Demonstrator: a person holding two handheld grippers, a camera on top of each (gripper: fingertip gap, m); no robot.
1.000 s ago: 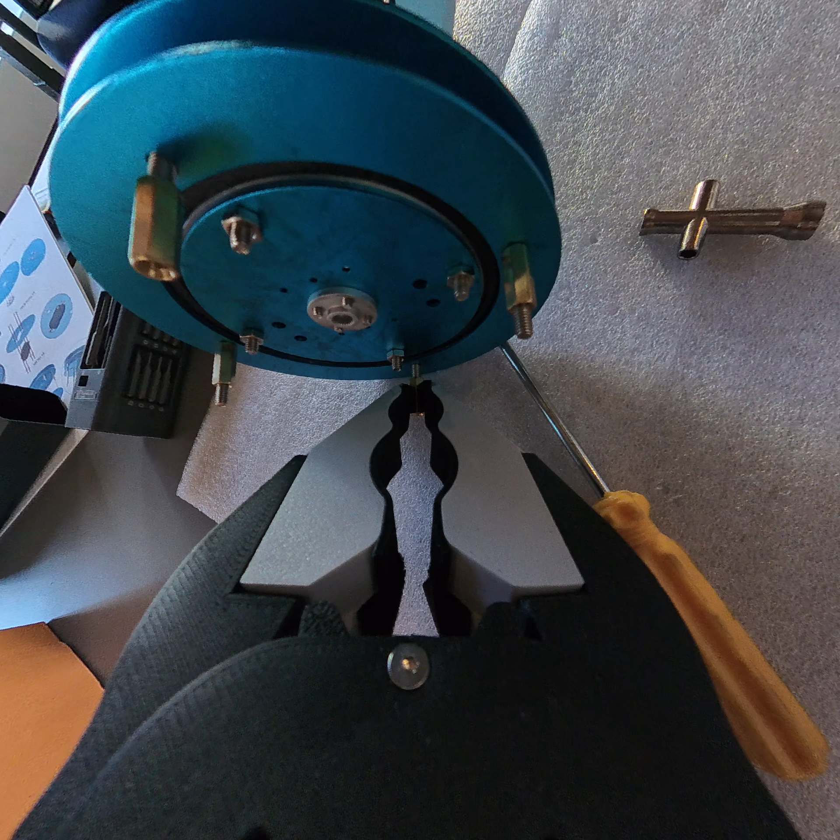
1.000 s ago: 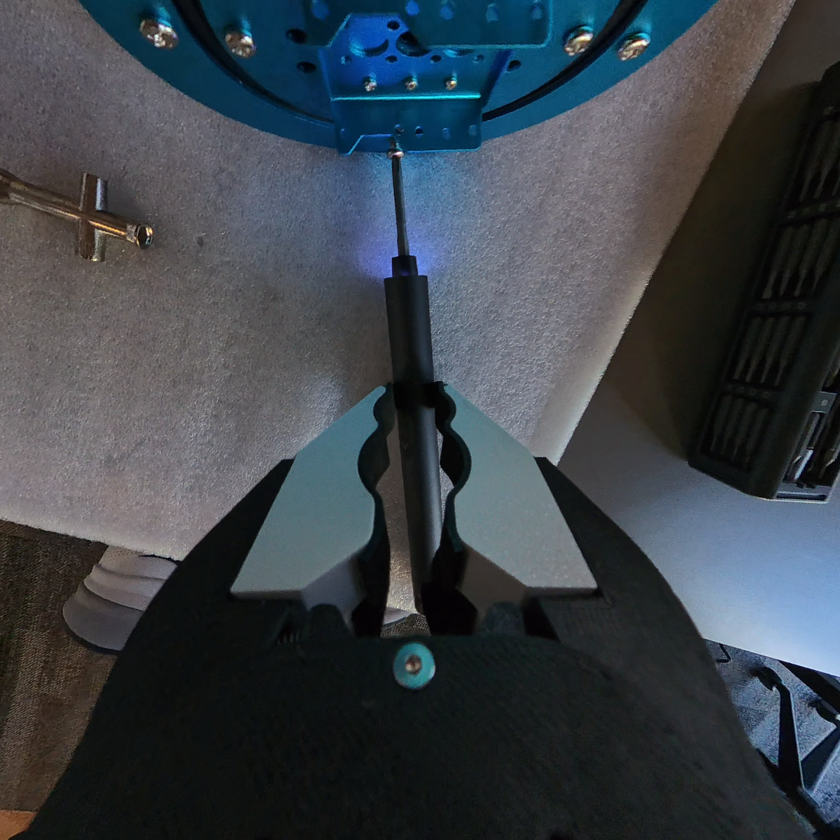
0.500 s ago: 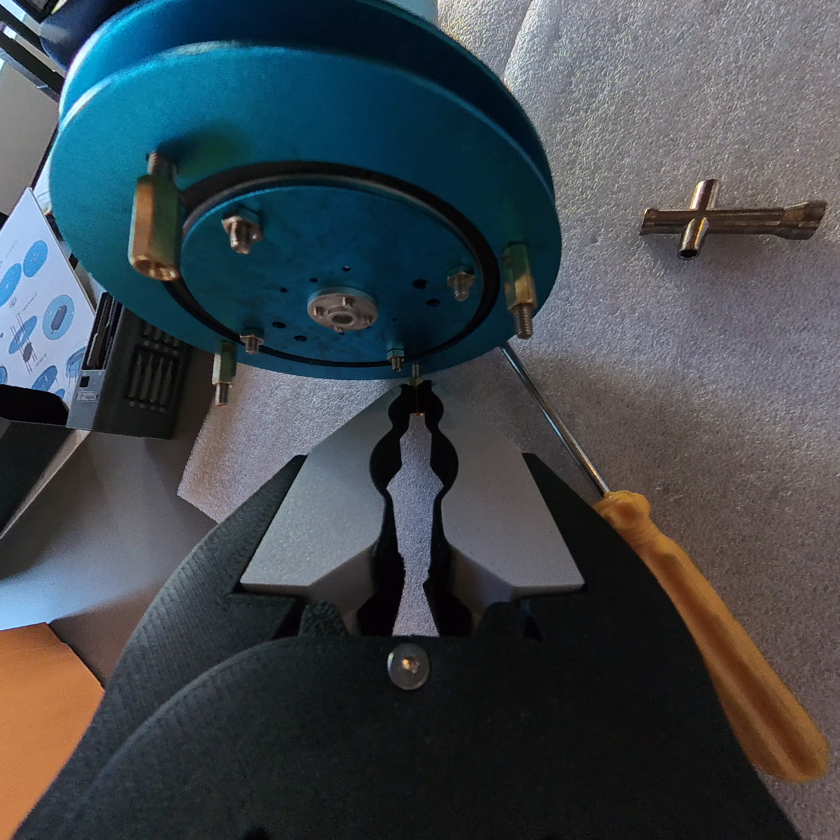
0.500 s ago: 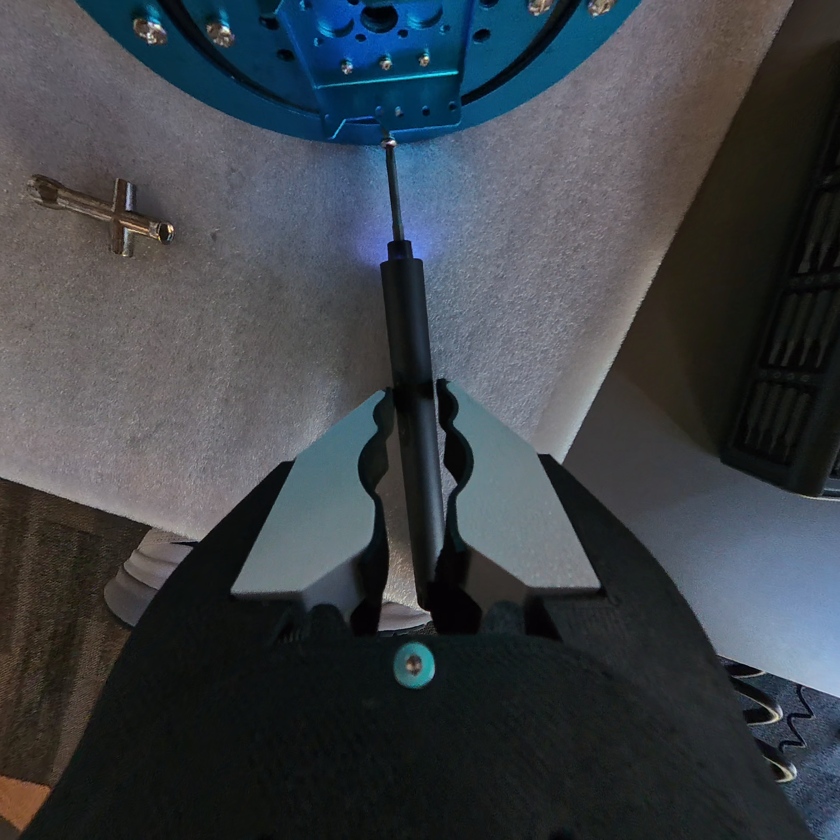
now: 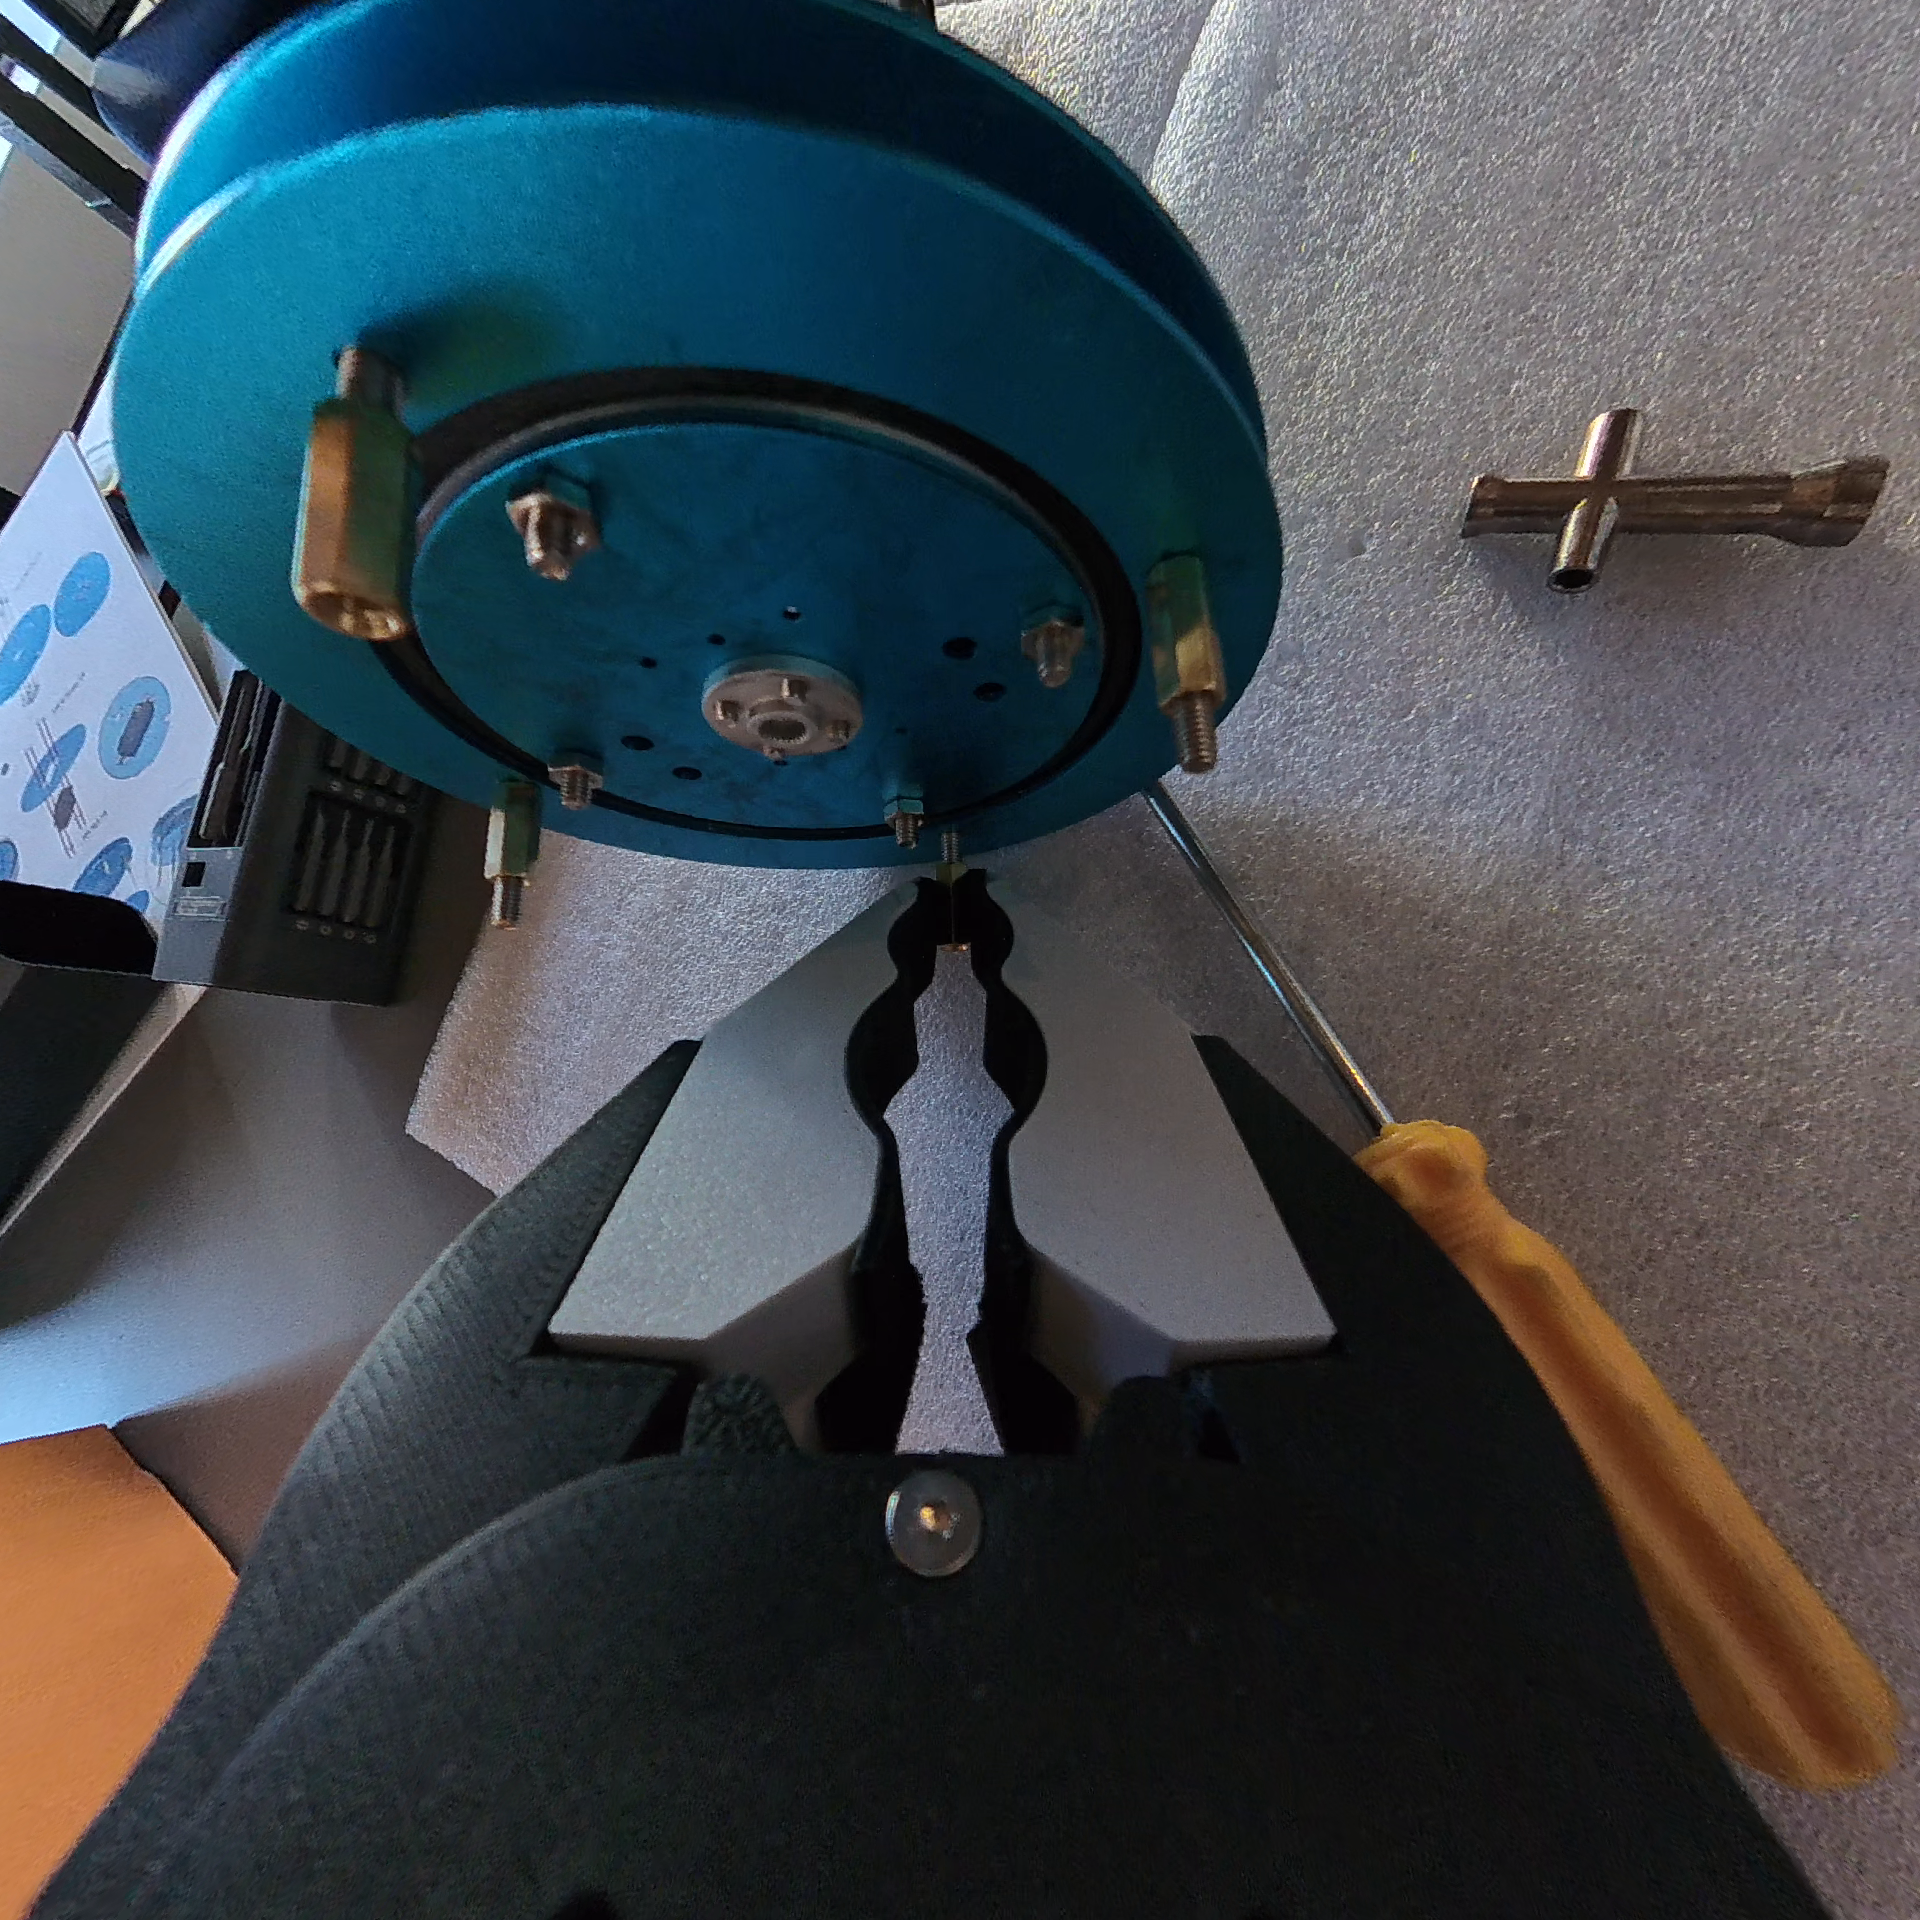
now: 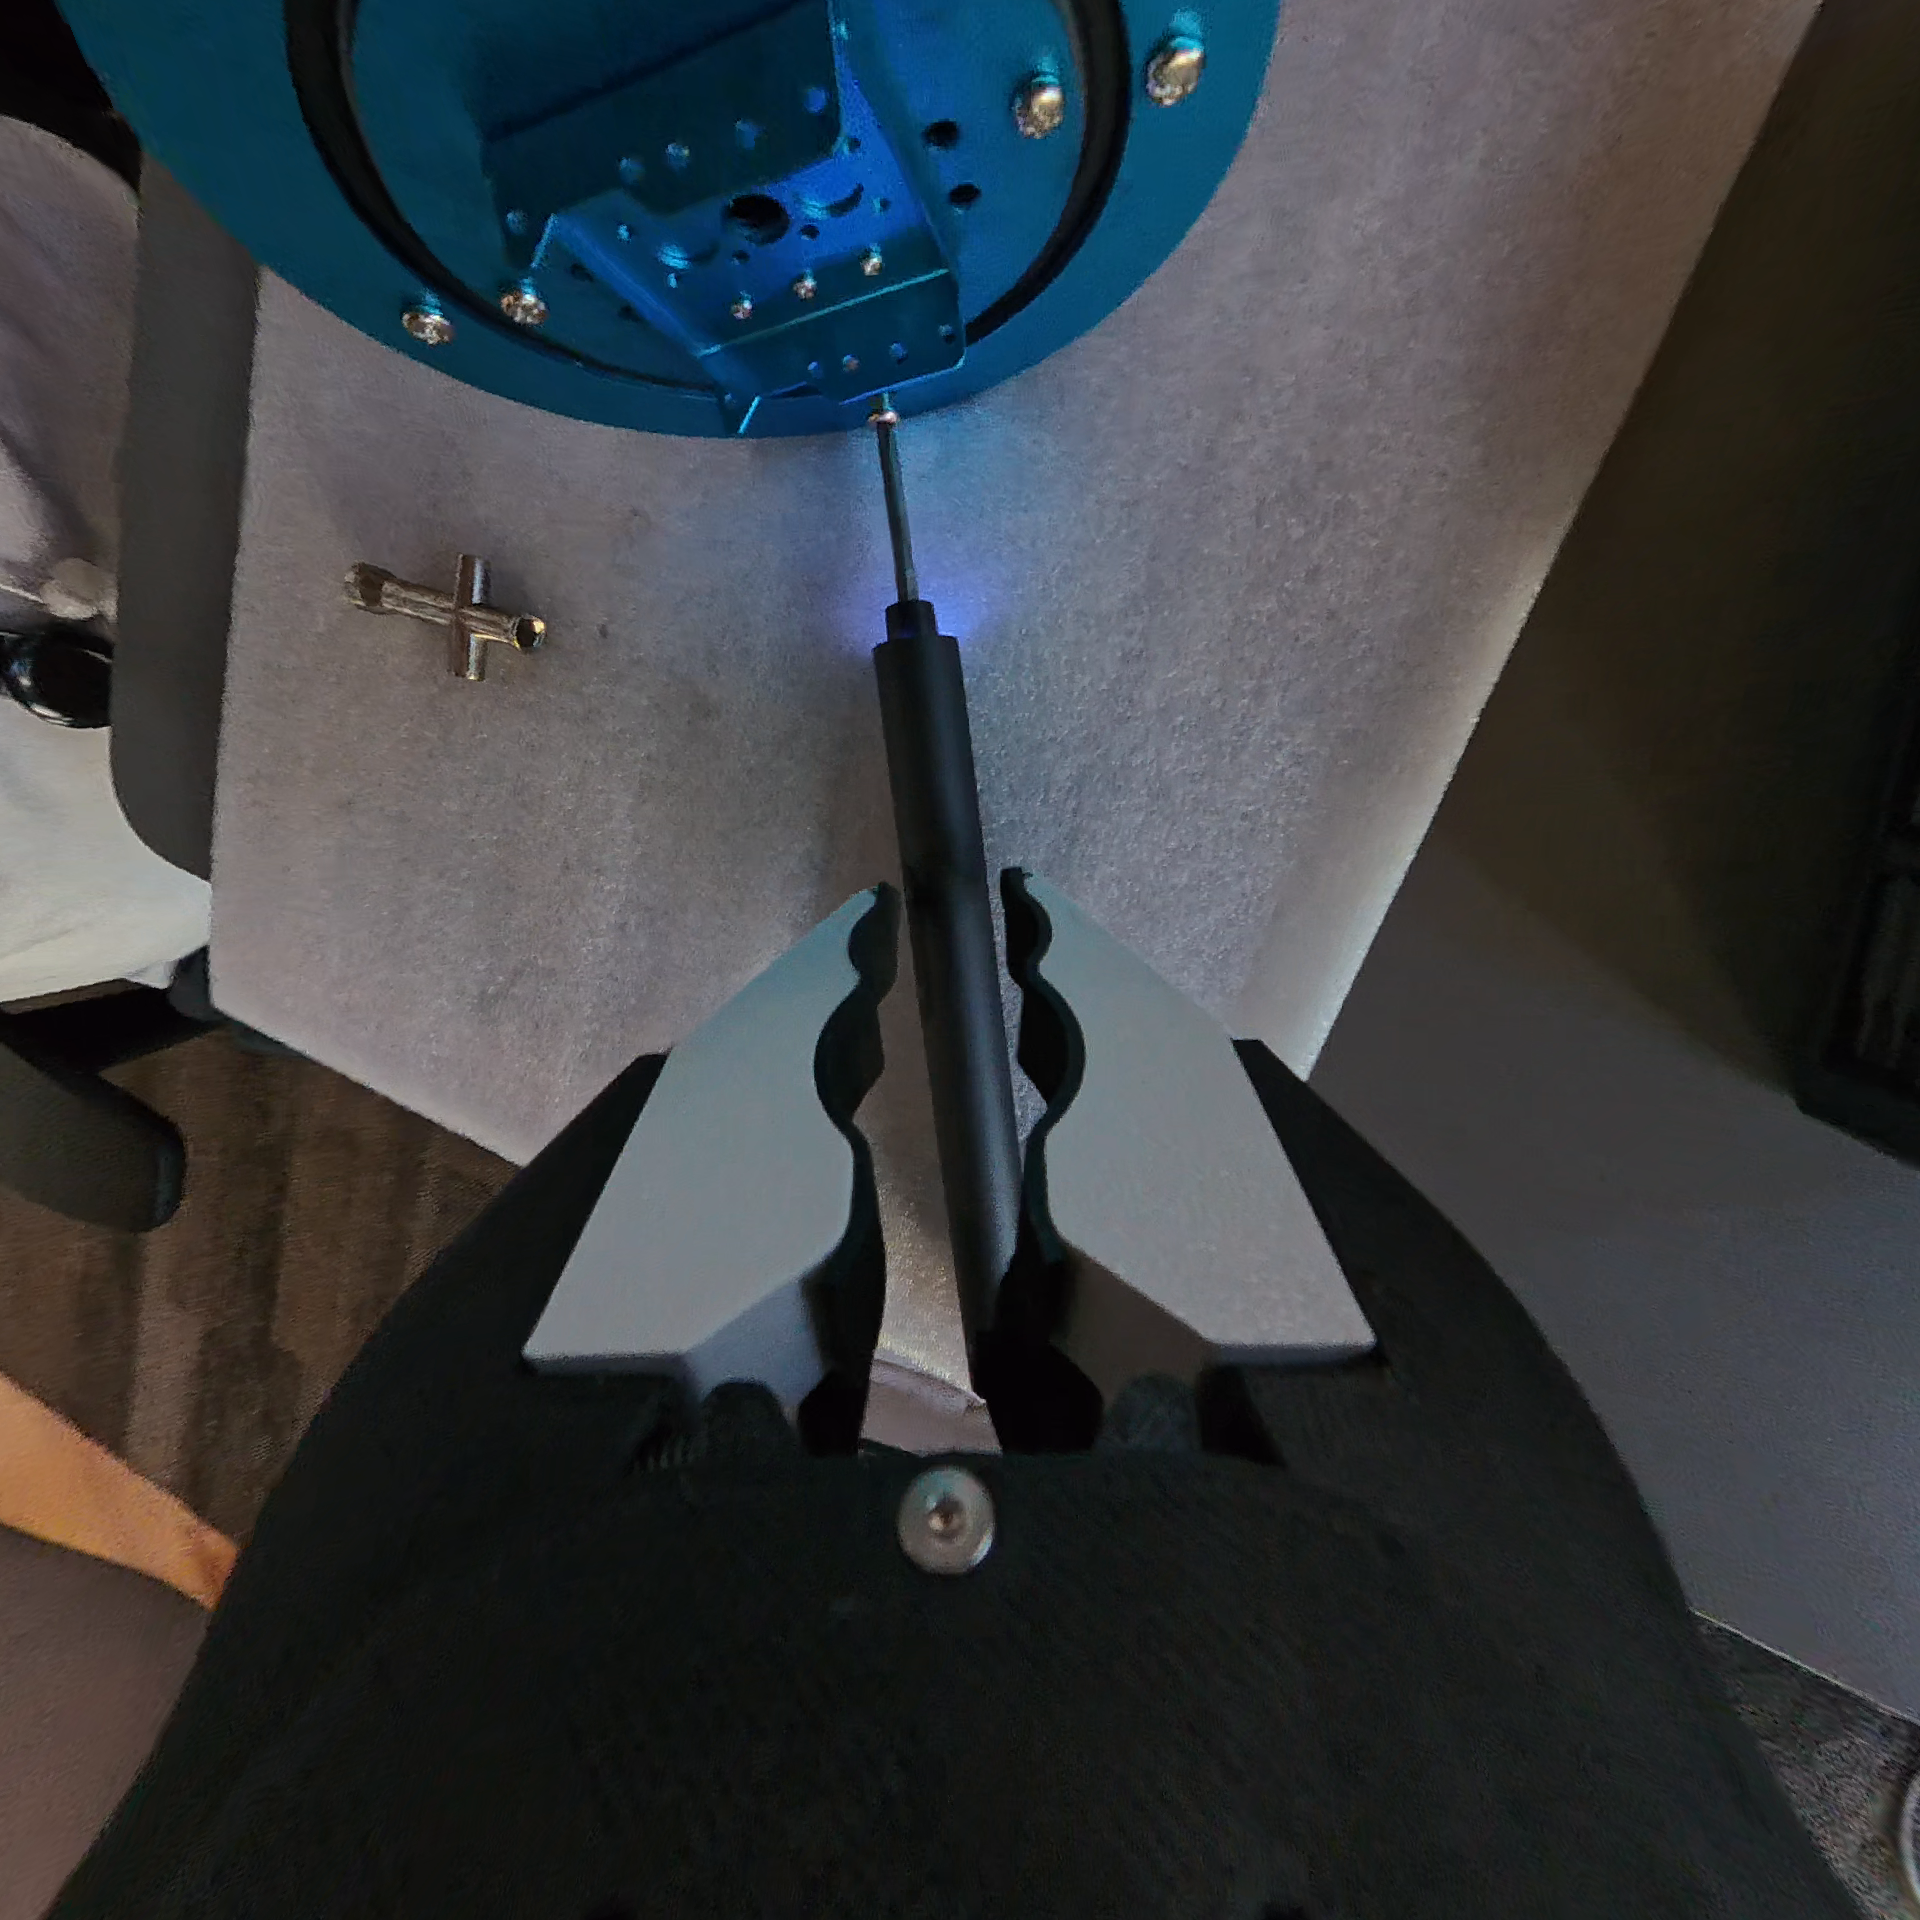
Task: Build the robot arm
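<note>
A round blue metal disc assembly (image 5: 675, 436) with brass standoffs and nuts on its face is held tilted above a grey foam mat (image 5: 1558, 935). My left gripper (image 5: 951, 909) is shut on a small brass standoff (image 5: 952, 914) at the disc's lower rim. In the right wrist view the disc's other face (image 6: 260, 208) shows a blue bracket (image 6: 790, 312). My right gripper (image 6: 951, 904) is shut on a slim black electric screwdriver (image 6: 940, 852). Its bit meets a small screw (image 6: 883, 414) at the bracket's lower edge, with a blue glow at the tool's nose.
A yellow-handled screwdriver (image 5: 1621, 1455) lies on the mat to my left gripper's right. A metal cross wrench (image 5: 1662, 509) lies farther right, and it shows in the right wrist view (image 6: 457, 623). A black bit case (image 5: 312, 873) and a printed sheet (image 5: 83, 707) sit left. Spacing between my two grippers at the tips: around 11 cm. Between my left fingertips and the metal cross wrench (image 5: 1662, 509) there is roughly 11 cm.
The right wrist view has shifted: the disc and cross wrench moved right and down in frame, and the screwdriver now leans left. The left gripper's view is unchanged.
</note>
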